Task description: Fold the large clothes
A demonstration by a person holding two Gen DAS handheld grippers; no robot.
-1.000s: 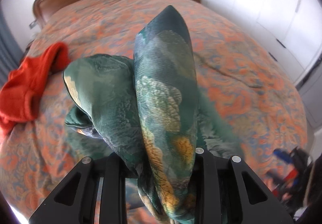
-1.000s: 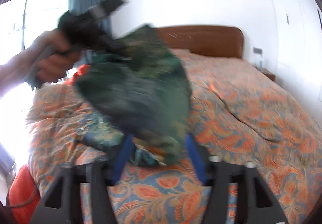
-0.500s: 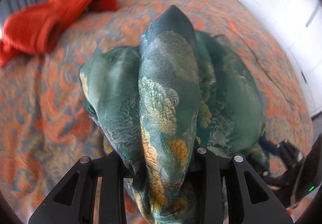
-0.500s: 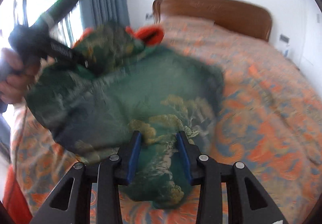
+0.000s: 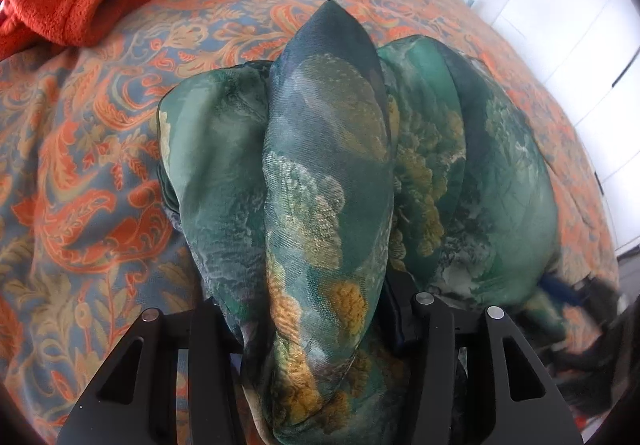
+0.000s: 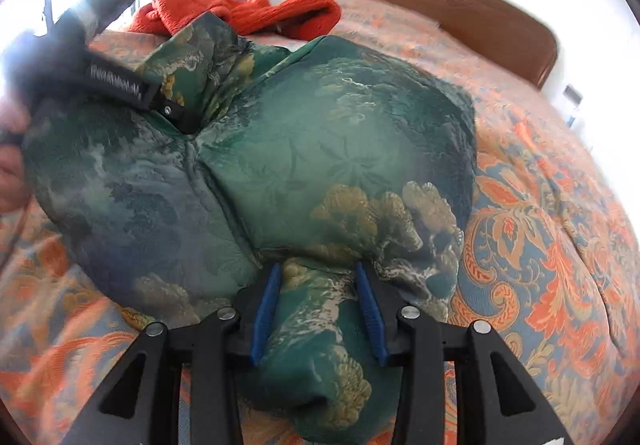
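The green patterned garment (image 6: 304, 165), soft, light and probably slippery, lay bunched on the bedspread (image 6: 560, 225), the right gripper (image 6: 320, 309) pinching an edge fold while the left gripper (image 5: 316, 321) was opening around another, best regripped at corners.

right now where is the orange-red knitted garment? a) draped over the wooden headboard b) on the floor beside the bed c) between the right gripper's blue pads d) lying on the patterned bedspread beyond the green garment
d: the orange-red knitted garment lies bunched on the patterned bedspread, past the far edge of the green garment, clear of both grippers.
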